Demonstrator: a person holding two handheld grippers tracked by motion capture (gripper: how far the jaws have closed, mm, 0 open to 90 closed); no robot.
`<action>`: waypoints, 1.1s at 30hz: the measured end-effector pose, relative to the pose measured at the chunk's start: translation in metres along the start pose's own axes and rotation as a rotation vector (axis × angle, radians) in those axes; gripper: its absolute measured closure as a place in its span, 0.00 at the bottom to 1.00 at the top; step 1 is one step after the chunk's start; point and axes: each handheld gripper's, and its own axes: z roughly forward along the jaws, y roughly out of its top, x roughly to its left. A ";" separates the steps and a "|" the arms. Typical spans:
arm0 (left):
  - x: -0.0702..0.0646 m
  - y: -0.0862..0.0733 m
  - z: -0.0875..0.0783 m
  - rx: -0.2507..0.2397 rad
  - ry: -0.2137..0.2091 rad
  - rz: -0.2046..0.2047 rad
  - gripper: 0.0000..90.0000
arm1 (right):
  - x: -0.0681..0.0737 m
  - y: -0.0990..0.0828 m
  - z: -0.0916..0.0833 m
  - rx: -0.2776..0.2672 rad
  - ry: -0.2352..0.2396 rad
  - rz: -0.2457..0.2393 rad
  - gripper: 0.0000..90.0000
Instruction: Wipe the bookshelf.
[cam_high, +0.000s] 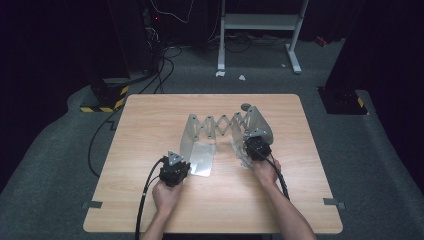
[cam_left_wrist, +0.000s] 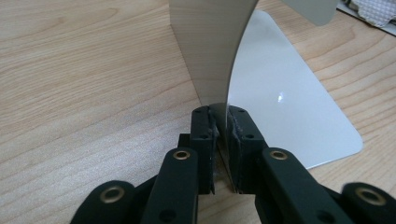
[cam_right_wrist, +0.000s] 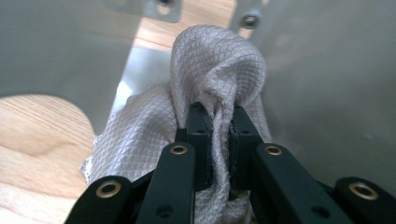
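- Two grippers work an expanding metal bookend rack mid-table.
- Left gripper is clamped on the rack's near upright plate, steadying it.
- Right gripper, pinched tight on a white cloth, presses it against the far plate; wiping looks underway, unfinished.

no text, label, brand, number or sign can be read anywhere.
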 end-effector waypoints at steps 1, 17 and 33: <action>0.000 0.000 0.000 0.000 0.001 0.000 0.90 | -0.002 -0.001 -0.002 -0.004 -0.007 -0.001 0.92; 0.001 0.000 0.000 -0.001 -0.005 -0.006 0.91 | -0.018 0.027 -0.054 -0.144 -0.073 -0.016 0.92; 0.001 0.000 0.000 0.000 -0.007 -0.007 0.91 | -0.024 0.078 -0.076 -0.225 -0.093 0.008 0.92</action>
